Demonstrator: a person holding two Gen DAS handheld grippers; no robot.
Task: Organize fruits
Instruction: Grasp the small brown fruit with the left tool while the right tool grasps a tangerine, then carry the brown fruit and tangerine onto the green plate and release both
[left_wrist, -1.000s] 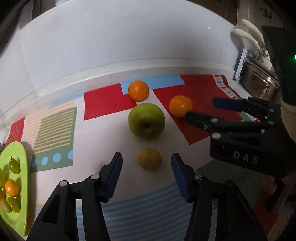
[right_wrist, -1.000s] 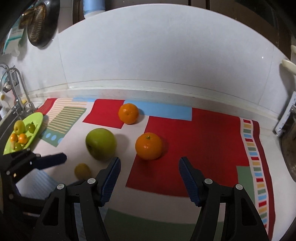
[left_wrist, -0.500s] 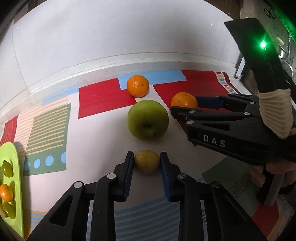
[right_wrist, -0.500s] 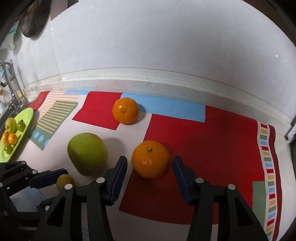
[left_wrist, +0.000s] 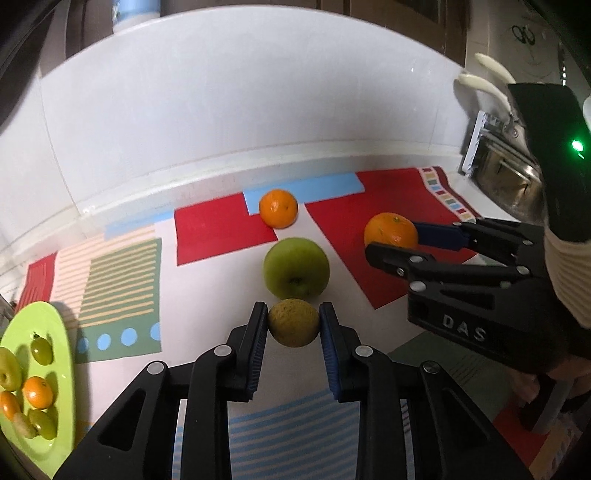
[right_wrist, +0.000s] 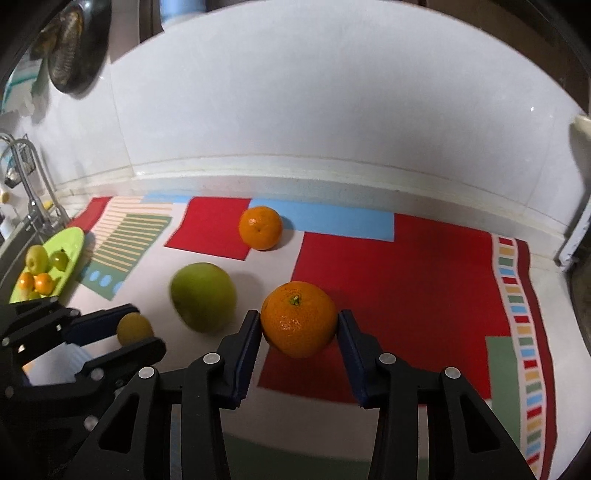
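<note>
Grasp stage of sorting fruit onto the green plate. The left gripper is clenched on the small yellow-green fruit, just in front of the green apple. The right gripper has its fingers closing onto the orange, right of the apple. Next move, by judgement: lift both clear of the surface and carry them to the plate, far left of the apple.

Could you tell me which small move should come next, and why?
Probably lift both fruits: the left gripper is shut on the yellow fruit, the right gripper's closing jaws already touch the orange, and the green plate waits at left.
</note>
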